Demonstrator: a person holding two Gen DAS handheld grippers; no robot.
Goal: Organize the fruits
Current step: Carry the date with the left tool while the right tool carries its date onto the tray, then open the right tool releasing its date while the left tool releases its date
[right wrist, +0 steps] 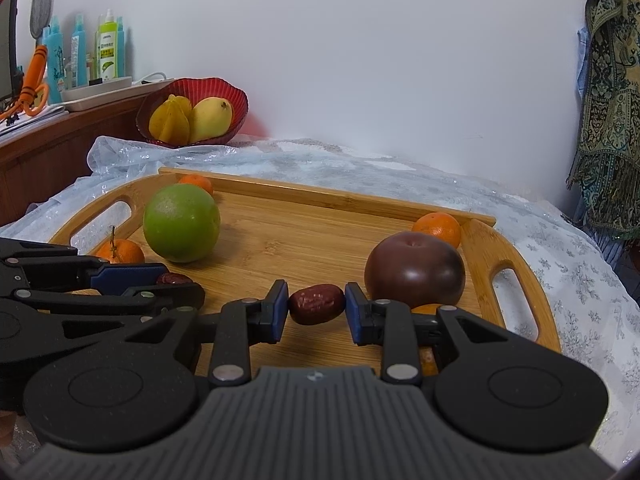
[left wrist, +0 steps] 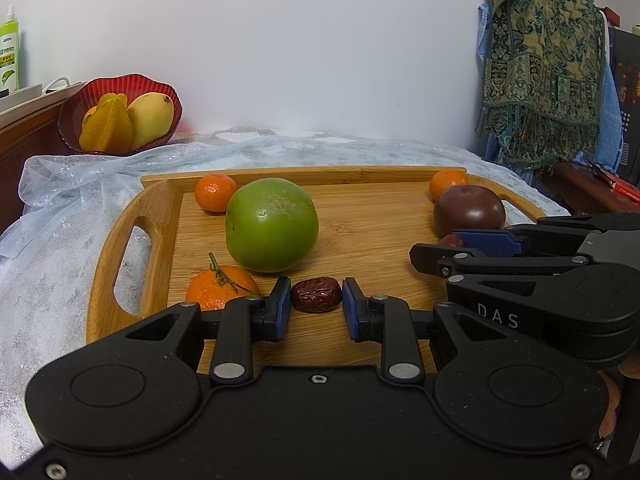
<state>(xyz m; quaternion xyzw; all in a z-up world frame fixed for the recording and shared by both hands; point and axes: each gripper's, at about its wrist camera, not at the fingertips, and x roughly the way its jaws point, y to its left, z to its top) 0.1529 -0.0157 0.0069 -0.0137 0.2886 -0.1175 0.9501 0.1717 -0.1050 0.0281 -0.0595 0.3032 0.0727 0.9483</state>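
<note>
left claw (left wrist: 316,300): partly open around a red date (left wrist: 316,294), low middle of frame, long side lying across the gap | right claw (right wrist: 316,305): same, its own date (right wrist: 317,304) (pads near, grip unsure) | both on wooden tray (left wrist: 360,216)

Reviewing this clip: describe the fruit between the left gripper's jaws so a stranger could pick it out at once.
Find the bamboo tray on the pale cloth. At its near edge, beside a stemmed tangerine and before the big green fruit, lies a red date between the left gripper jaws. It is small, wrinkled and dark red.
</note>
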